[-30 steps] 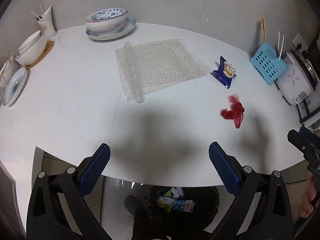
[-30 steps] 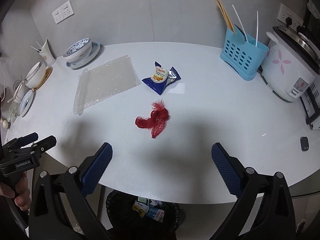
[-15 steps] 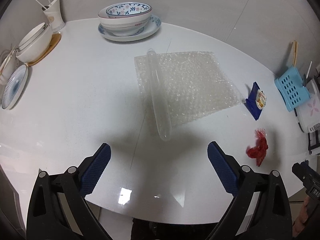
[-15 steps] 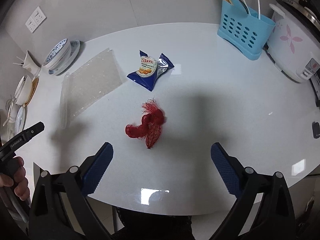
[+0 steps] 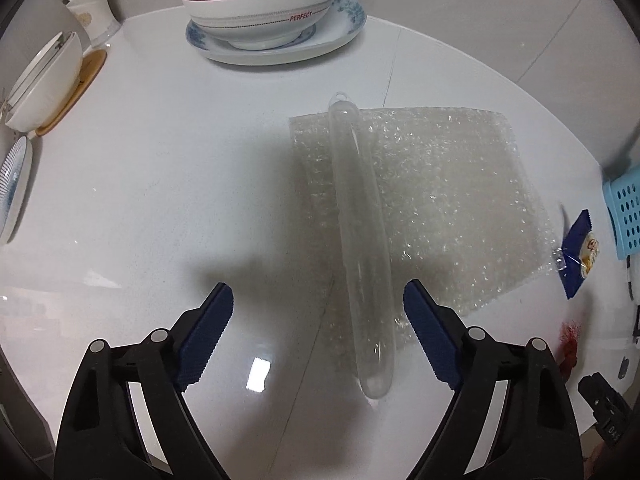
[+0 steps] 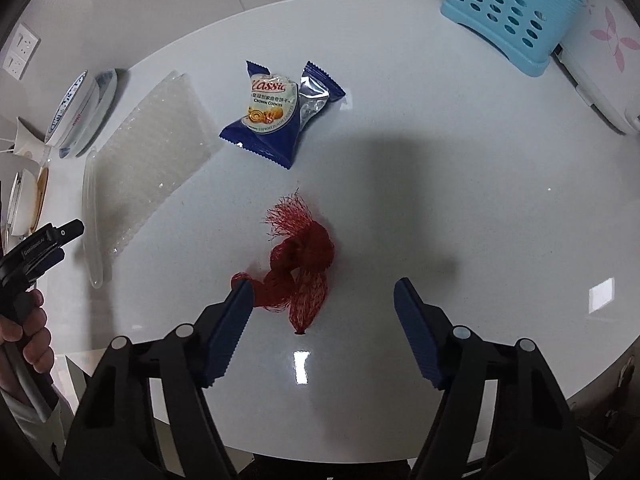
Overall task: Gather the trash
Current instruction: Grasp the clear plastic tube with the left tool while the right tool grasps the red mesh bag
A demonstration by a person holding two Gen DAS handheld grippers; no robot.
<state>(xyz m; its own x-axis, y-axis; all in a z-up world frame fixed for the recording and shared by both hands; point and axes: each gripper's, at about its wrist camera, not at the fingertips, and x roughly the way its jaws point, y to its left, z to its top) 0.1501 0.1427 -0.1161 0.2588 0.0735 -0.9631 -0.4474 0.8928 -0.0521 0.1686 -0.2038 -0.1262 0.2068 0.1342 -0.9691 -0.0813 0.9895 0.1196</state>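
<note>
Closing over a crumpled red mesh net (image 6: 298,270), the right gripper (image 6: 322,300) grips nothing. The left gripper (image 5: 318,306), also closing, straddles a clear rolled bubble wrap (image 5: 420,200) untouched.

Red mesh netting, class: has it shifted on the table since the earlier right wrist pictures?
No. The red mesh netting lies just below the blue cookie packet, as before; only the right gripper has come closer, its jaws closing.

R gripper (image 6: 323,296) jaws closing, nothing pinched yet, red net (image 6: 298,268) between; cookie pack (image 6: 276,114) beyond.
</note>
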